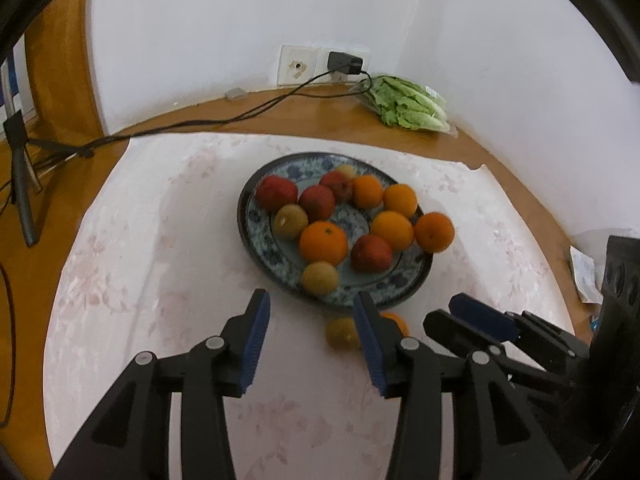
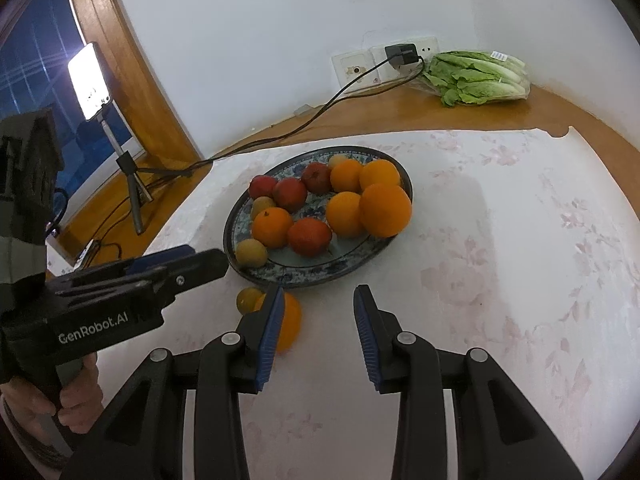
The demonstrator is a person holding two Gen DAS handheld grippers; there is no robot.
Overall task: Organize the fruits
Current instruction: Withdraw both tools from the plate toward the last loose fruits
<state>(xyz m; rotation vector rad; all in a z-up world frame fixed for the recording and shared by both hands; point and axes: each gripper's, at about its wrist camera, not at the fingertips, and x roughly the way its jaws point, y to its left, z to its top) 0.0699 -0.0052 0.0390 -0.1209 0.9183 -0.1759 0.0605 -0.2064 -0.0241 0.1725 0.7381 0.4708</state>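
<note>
A blue patterned plate [image 1: 400,294] [image 2: 352,264] holds several oranges, red fruits and small yellow-brown fruits. In front of the plate, on the white cloth, lie a small yellow-brown fruit [image 1: 340,333] [image 2: 248,299] and an orange [image 1: 397,320] [image 2: 289,322]. My left gripper [image 1: 312,322] is open and empty just short of the plate; its right finger hides part of the loose orange. My right gripper [image 2: 318,316] is open and empty, its left finger in front of the loose orange. Each gripper shows in the other's view: the right gripper [image 1: 472,316] at the right, the left gripper [image 2: 192,262] at the left.
A bag of lettuce [image 1: 408,106] [image 2: 476,76] lies at the back by the wall. A black cable [image 1: 224,120] [image 2: 320,108] runs from a wall socket across the wooden table. A small tripod [image 1: 20,176] with a lit lamp [image 2: 89,80] stands at the left. A paper packet [image 1: 584,276] lies at the right.
</note>
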